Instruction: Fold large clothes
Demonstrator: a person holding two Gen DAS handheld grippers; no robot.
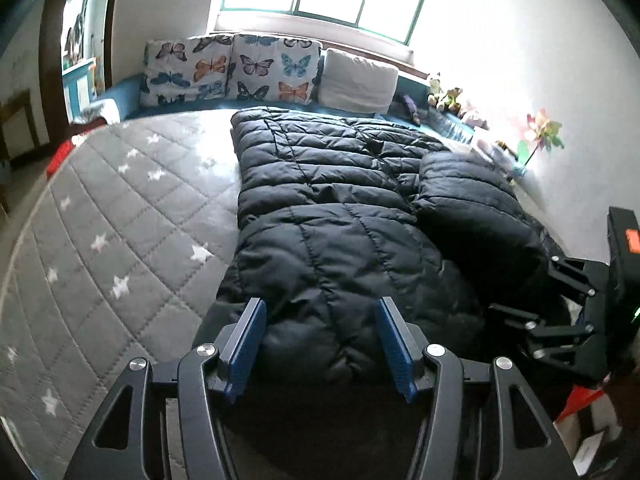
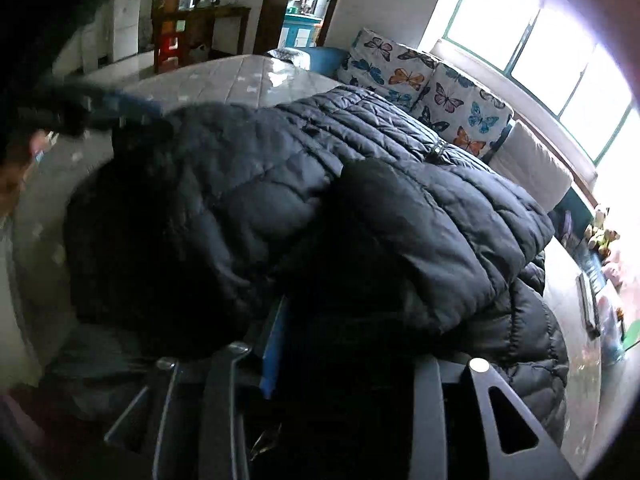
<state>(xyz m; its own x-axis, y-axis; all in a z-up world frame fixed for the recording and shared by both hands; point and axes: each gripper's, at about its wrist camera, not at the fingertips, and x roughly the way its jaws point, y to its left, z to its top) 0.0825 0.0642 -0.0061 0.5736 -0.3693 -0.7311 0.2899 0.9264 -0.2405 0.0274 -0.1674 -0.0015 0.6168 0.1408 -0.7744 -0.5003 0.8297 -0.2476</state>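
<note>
I see the dark quilted puffer jacket (image 1: 340,200) lying on the grey star-print mattress (image 1: 120,208), its far end toward the butterfly cushions (image 1: 228,68) under the window. My left gripper (image 1: 320,340) stands wide open, its blue pads either side of the jacket's near edge without pressing it. My right gripper (image 2: 320,344) is half buried in jacket folds; I cannot tell its state.

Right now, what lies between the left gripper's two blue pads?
In the left wrist view, the near edge of the black puffer jacket bulges between the left gripper pads; they stand apart, not pressing it.
</note>
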